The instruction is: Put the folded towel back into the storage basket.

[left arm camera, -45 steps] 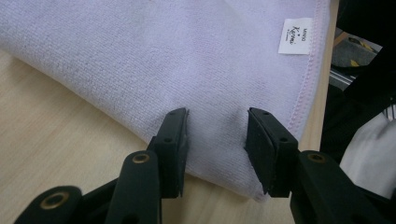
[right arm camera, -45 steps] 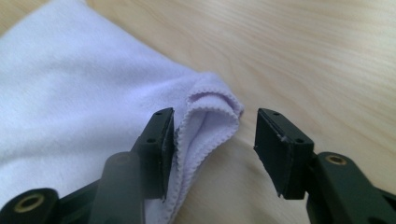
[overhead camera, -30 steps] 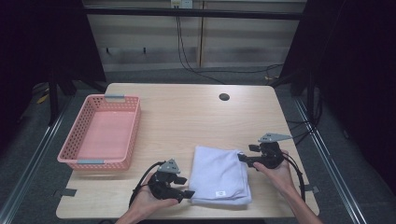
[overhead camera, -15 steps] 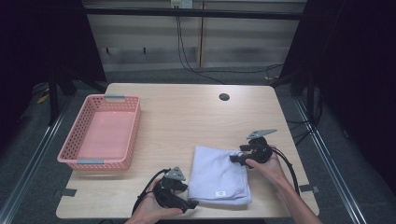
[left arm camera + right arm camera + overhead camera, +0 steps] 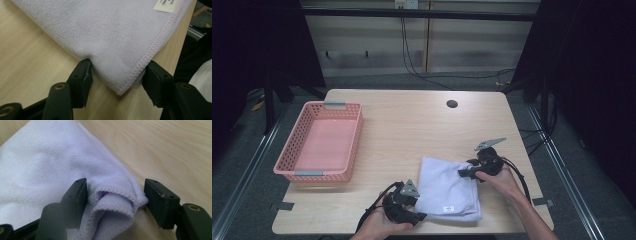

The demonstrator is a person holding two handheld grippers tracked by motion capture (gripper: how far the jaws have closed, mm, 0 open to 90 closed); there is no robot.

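1 folded lilac towel point(image 5: 449, 189) is lying on the near right part of the wooden table point(image 5: 412, 125), its white label point(image 5: 448, 208) facing up near the front edge.

Left gripper point(image 5: 412, 219): sitting at the towel's near left corner, its jaws straddling that corner and just touching its edges while closing in; no firm pinch is showing yet.

Right gripper point(image 5: 466, 171): sitting at the towel's far right corner, jaws likewise closing in, bunched hem lying between them, pads at the cloth's sides.

1 pink basket point(image 5: 319, 145) is standing well apart, on the table's left side.
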